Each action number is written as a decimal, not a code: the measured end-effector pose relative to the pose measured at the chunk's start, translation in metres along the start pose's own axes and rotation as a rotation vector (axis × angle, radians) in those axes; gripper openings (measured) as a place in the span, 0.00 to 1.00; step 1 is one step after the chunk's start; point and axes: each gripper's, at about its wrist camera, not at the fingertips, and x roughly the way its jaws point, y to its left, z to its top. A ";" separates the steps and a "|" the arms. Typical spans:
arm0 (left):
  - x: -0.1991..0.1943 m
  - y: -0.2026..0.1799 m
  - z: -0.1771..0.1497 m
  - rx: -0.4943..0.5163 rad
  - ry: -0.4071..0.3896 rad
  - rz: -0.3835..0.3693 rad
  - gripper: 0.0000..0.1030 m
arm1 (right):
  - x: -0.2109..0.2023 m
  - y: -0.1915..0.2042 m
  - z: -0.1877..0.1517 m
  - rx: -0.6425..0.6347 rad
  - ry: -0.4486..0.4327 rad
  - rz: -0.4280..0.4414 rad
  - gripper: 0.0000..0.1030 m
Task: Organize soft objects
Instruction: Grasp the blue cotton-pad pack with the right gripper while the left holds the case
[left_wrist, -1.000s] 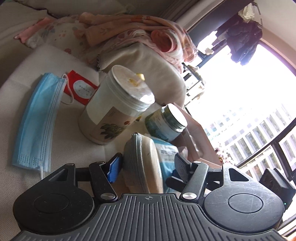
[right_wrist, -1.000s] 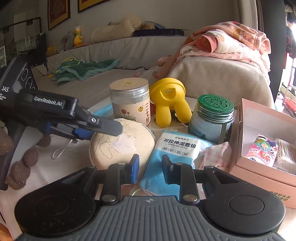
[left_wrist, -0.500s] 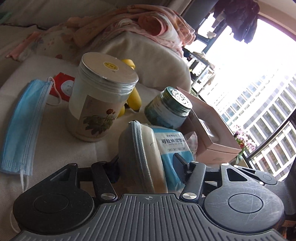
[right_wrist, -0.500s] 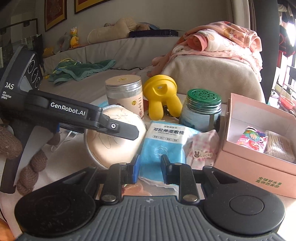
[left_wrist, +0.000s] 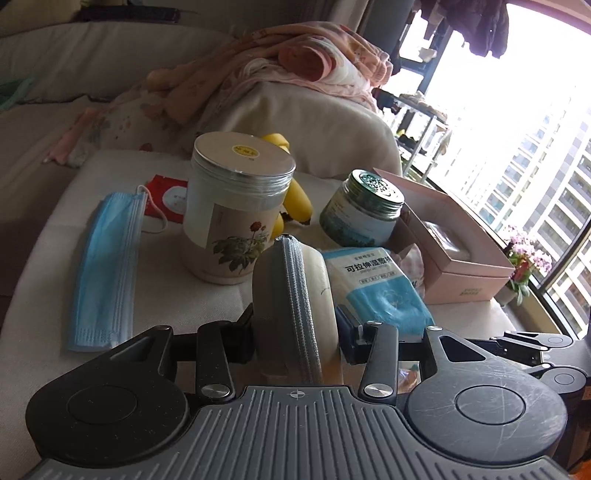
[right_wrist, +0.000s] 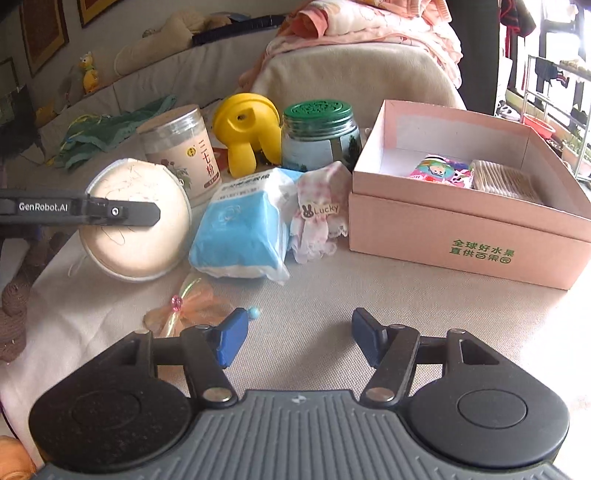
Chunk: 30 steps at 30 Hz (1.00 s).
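My left gripper (left_wrist: 295, 332) is shut on a round beige zip pouch (left_wrist: 295, 295), held on edge with the zipper facing me. In the right wrist view one of its fingers (right_wrist: 118, 212) lies across the pouch (right_wrist: 140, 243). My right gripper (right_wrist: 295, 336) hovers over bare cloth, its jaws opening with nothing between them. A blue pack of cotton pads (right_wrist: 243, 229) and a pink checked cloth with a "Lucky" tag (right_wrist: 321, 221) lie ahead of it. The open pink box (right_wrist: 469, 236) at the right holds a colourful packet and a brownish pad.
A flower-label jar (left_wrist: 236, 210), a green-lid jar (left_wrist: 362, 214) and a yellow massager (right_wrist: 247, 129) stand behind the pouch. A blue face mask (left_wrist: 107, 266) lies at the left. A sheer orange bow (right_wrist: 192, 306) lies by my right gripper. A blanket-draped sofa rises beyond.
The left jaws closed on the pouch and the hand rolled, so it stands upright. The right gripper pulled back from the blue pack and its jaws spread wide.
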 end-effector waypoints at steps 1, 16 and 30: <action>0.000 0.000 0.000 0.006 0.002 0.000 0.46 | 0.001 0.001 0.000 0.010 0.007 0.002 0.66; -0.005 0.004 -0.004 -0.004 -0.016 -0.013 0.45 | 0.010 0.008 0.009 0.077 0.063 0.057 0.96; -0.024 0.021 -0.003 -0.055 -0.069 -0.015 0.45 | 0.036 0.071 0.050 -0.237 -0.105 -0.081 0.63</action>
